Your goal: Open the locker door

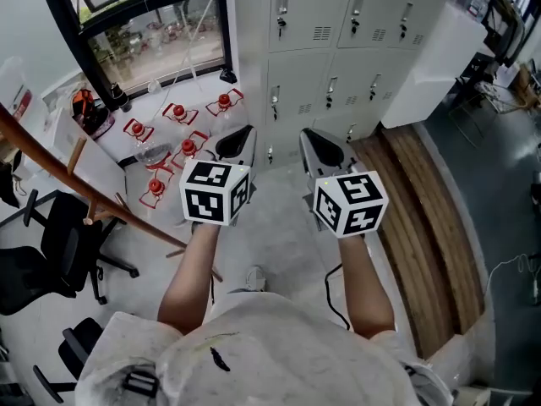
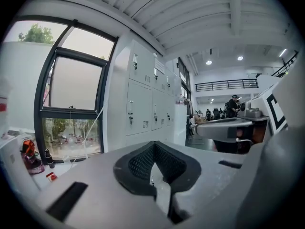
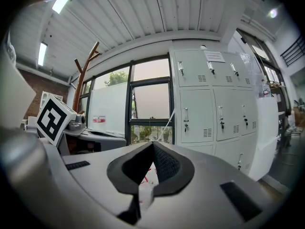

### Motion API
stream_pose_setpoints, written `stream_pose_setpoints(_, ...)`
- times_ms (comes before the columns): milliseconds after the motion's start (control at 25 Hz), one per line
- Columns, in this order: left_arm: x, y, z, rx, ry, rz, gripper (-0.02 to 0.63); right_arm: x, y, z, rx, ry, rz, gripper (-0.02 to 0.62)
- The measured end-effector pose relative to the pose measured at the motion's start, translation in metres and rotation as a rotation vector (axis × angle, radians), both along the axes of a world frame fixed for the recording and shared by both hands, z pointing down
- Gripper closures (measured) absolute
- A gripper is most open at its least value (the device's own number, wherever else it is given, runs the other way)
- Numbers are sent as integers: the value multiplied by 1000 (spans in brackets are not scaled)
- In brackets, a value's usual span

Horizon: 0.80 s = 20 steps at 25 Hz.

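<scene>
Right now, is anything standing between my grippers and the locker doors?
Nothing visible: only bare floor lies between the left gripper, the right gripper and the lockers. The red-lidded jars sit off to the side.

Small red-topped objects [image 1: 180, 113] lie scattered on a white table [image 1: 196, 91] below a black-framed window [image 1: 156, 36]. A black office chair [image 1: 63, 244] stands beside a slanting wooden pole [image 1: 51, 163]. Wooden planks [image 1: 431, 227] run along the floor [image 1: 279, 235].

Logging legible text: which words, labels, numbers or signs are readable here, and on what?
No text is readable.
Paper sheet on a top locker door: too small to read.
Red-and-white sticker on the white panel: blurred.
Marker cubes: square patterns only, no words.
</scene>
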<state>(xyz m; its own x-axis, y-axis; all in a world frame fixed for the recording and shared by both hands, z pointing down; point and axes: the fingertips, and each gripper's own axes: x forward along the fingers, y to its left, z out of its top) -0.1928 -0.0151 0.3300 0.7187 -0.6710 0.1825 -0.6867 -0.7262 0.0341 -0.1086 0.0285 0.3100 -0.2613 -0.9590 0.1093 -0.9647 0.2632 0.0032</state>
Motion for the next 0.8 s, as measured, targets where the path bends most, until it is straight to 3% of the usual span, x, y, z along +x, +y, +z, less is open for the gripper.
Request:
stream_pose_setpoints(360,-2,-55,7,-29,9,40,600,-6,-57,0,-15,18,29,593)
stream_pose_setpoints(800,-5,-87,6,-27,5,70,600,-18,-94,-7,-2,27,36,592)
